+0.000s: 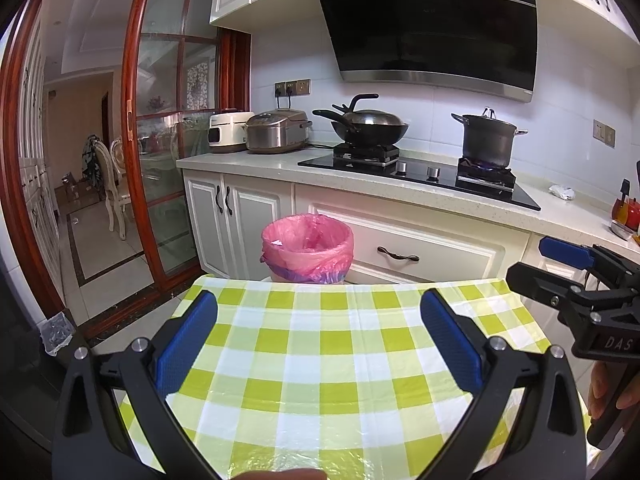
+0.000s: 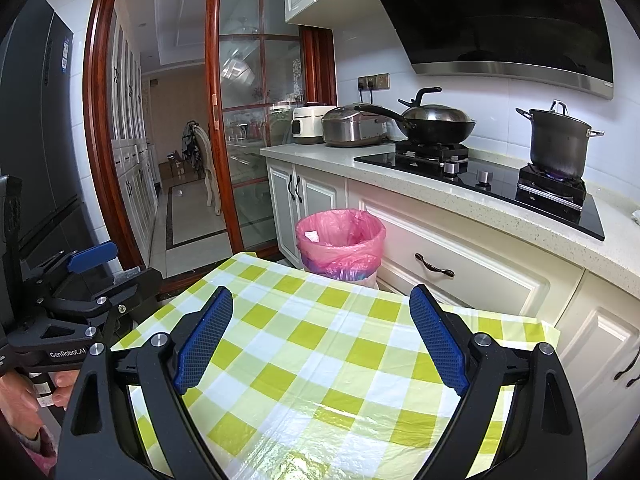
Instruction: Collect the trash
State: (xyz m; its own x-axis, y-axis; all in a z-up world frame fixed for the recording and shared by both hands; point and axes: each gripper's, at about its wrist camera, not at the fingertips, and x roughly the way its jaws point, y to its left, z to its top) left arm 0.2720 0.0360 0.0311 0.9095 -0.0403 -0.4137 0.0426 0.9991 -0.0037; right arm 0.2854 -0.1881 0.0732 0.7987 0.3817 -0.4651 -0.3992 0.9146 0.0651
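Note:
A trash bin with a pink liner [image 1: 308, 246] [image 2: 340, 242] stands on the floor past the table's far edge, against the cabinets; a small white scrap lies inside it. My left gripper [image 1: 318, 300] hovers open over the green-checked tablecloth [image 1: 320, 360], nothing between its blue pads [image 1: 188, 344]. My right gripper [image 2: 322, 300] is open over the same cloth [image 2: 320, 360], also empty. Each gripper shows in the other's view: the right gripper [image 1: 552, 260] at the right edge, the left gripper [image 2: 100, 260] at the left. A crumpled white scrap [image 1: 562, 192] lies on the counter right of the stove.
A wok [image 1: 368, 124] and a steel pot [image 1: 486, 140] over a lit burner sit on the hob. Two rice cookers [image 1: 276, 130] stand at the counter's left end. Red and orange items [image 1: 626, 210] sit at the counter's right. A glass sliding door [image 1: 160, 120] and open doorway are on the left.

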